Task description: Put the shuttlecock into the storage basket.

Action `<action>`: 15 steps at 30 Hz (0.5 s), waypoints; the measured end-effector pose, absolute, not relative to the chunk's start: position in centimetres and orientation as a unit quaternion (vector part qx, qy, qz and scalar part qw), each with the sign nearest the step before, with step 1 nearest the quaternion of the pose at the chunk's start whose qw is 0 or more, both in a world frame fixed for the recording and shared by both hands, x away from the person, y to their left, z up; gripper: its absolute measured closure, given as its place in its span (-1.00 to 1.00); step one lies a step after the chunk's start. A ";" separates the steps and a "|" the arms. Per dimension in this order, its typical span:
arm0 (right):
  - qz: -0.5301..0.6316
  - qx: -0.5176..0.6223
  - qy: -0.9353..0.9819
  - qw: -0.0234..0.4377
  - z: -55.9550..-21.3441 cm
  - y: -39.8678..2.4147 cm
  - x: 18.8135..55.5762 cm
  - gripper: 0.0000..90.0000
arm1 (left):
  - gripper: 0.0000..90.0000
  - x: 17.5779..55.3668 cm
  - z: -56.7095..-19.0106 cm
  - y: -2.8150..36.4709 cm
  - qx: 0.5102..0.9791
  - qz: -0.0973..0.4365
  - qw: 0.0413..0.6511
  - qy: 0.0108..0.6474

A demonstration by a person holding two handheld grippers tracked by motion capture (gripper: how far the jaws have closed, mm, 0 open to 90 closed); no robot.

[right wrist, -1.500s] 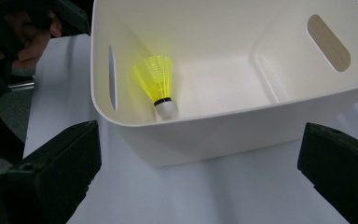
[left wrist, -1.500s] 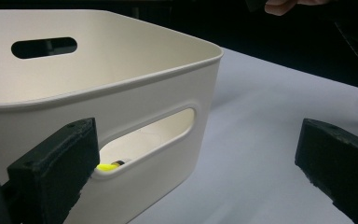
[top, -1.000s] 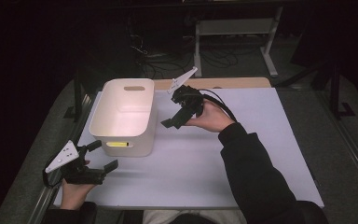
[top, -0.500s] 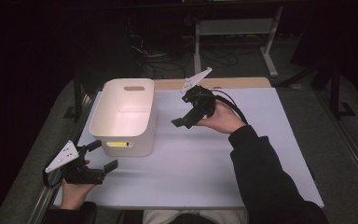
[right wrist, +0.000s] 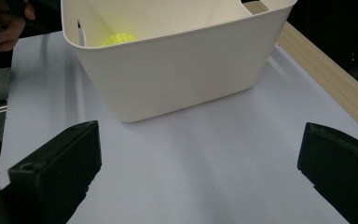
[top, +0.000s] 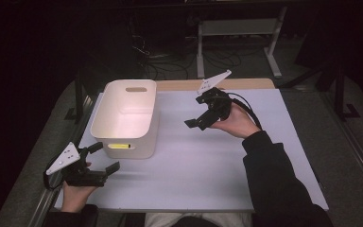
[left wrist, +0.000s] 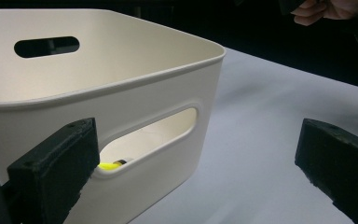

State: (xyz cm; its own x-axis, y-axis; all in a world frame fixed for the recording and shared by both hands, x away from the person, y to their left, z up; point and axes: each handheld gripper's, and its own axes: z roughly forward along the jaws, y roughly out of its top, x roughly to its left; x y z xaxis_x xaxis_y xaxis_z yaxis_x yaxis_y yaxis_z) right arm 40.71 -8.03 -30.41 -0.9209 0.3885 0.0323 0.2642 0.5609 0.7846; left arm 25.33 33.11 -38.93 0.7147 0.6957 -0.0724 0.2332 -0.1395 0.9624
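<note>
In the high view, a white bin [top: 128, 118] stands on the left part of a pale sheet [top: 203, 161] that covers the table. The left gripper [top: 105, 158] rests near the sheet's front left corner, held in a hand, with its jaws spread and empty; the bin's near wall is just beyond them. A yellow thing [top: 119, 146] shows through the handle slot of that near wall. The right gripper [top: 199, 120] is held up to the right of the bin, apart from it, jaws spread and empty, pointing toward the bin's side. In the left gripper view, the bin [left wrist: 121, 102] fills the left half; the left jaw overlaps the bin's wall beside the handle slot, while the right jaw stands over bare sheet [left wrist: 261, 140], well to the side. The yellow thing [left wrist: 109, 164] lies inside the bin, just past the left jaw, seen through the slot. In the right gripper view, the bin [right wrist: 177, 60] sits ahead of both jaws and between their lines, apart from them, with bare sheet [right wrist: 200, 177] in the gap. The yellow thing [right wrist: 119, 38] lies inside the bin near its far left corner. The jaws stand wide apart, holding nothing.
</note>
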 end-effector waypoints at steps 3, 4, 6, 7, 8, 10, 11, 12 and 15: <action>0.434 0.187 0.878 0.075 -30.5 -8.6 40.5 -1.00 | -1.00 25.3 -38.9 33.1 0.727 0.202 0.573 0.320; 0.435 0.187 0.877 0.075 -30.5 -8.7 40.5 -1.00 | -1.00 25.3 -38.9 33.1 0.728 0.202 0.573 0.319; 0.439 0.190 0.875 0.078 -30.5 -9.1 40.3 -1.00 | -1.00 25.3 -38.9 33.1 0.728 0.202 0.572 0.319; 0.442 0.190 0.873 0.079 -30.4 -9.3 40.2 -1.00 | -1.00 25.4 -38.9 33.1 0.728 0.202 0.572 0.319; 0.445 0.192 0.871 0.080 -30.4 -9.5 40.1 -1.00 | -1.00 25.3 -38.9 33.1 0.728 0.202 0.572 0.319; 0.450 0.194 0.868 0.080 -30.4 -9.9 39.9 -1.00 | -1.00 25.3 -38.9 33.1 0.728 0.202 0.572 0.319; 0.451 0.195 0.867 0.082 -30.5 -10.2 39.9 -1.00 | -1.00 25.3 -38.9 33.1 0.728 0.202 0.572 0.319; 0.451 0.195 0.867 0.082 -30.5 -10.2 39.9 -1.00 | -1.00 25.3 -38.9 33.1 0.728 0.202 0.572 0.319; 0.454 0.202 0.863 0.084 -30.7 -11.0 39.6 -1.00 | -1.00 25.3 -38.9 33.1 0.728 0.202 0.572 0.319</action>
State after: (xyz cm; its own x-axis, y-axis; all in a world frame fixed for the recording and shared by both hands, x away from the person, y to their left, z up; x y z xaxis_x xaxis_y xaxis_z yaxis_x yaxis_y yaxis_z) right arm 39.61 -11.01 -30.66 -0.9039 0.4259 0.0386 0.2730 0.5054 0.8186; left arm 25.34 33.09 -38.93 0.7150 0.6956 -0.0704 0.2330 -0.1422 0.9620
